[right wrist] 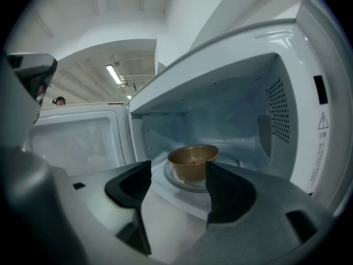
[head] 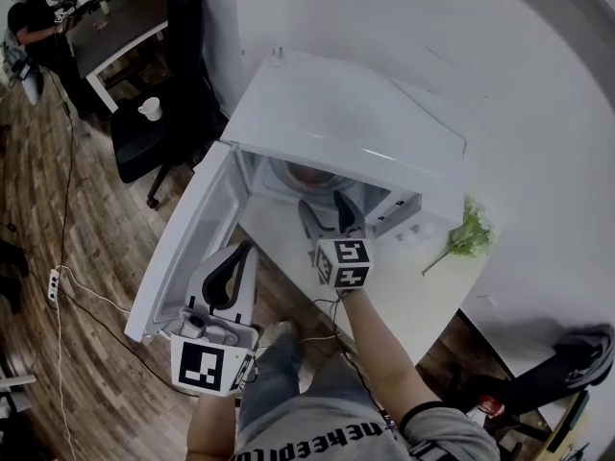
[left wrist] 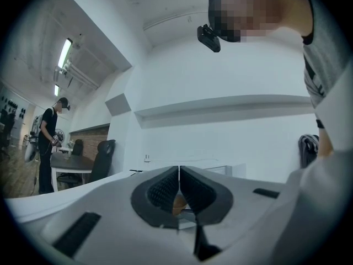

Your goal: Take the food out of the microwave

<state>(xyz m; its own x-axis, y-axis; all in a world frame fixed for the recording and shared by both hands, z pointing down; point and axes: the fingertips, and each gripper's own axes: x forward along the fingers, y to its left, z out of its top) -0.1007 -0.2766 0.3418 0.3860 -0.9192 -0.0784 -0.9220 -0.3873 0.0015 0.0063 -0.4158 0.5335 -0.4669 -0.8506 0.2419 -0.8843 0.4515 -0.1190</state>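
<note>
A brown bowl (right wrist: 193, 162) stands on the glass turntable (right wrist: 185, 185) inside the white microwave (head: 346, 113), whose door (head: 187, 248) is swung open to the left. My right gripper (right wrist: 177, 184) is open in front of the cavity mouth, pointing at the bowl and a short way from it, with nothing between its fingers. The head view shows that gripper (head: 327, 207) at the opening, with a little of the bowl (head: 307, 173) visible under the microwave's top. My left gripper (head: 238, 255) hangs lower by the open door, its jaws (left wrist: 179, 184) shut and empty.
The microwave stands on a white table (head: 423, 286) with a green sprig (head: 468, 233) to its right. A black office chair (head: 144, 137) carrying a white cup (head: 150, 109) stands behind the door. A person (head: 34, 22) stands far off at a desk. Cables run across the wooden floor.
</note>
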